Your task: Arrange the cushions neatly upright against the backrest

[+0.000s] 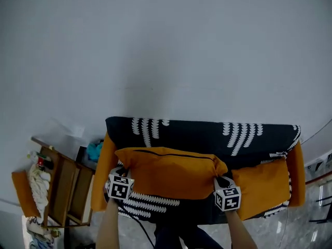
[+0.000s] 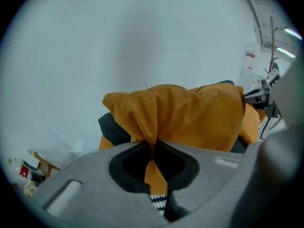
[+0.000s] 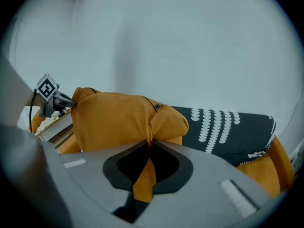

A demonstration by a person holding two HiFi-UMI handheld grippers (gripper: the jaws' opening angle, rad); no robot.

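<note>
The orange cushion (image 1: 171, 173) hangs lengthwise between my two grippers, lifted in front of the sofa (image 1: 197, 135) at about 6 o'clock in my head view, its zipped edge uppermost. The sofa is the biggest thing here, a dark cover with white leaf-like print over the backrest and orange arms at either end, standing against a plain pale wall. At 4 o'clock a second orange cushion (image 1: 262, 185) sits on the seat near the right arm; I cannot tell whether it lies flat or leans. At 8 o'clock, just beside the sofa's left arm, stands a wooden side table (image 1: 65, 188) with cloths and small items on it. My left gripper (image 2: 153, 148) is clenched on a pinch of fabric at the cushion's left end, and my right gripper (image 3: 149, 146) is clamped the same way on the right end.
</note>
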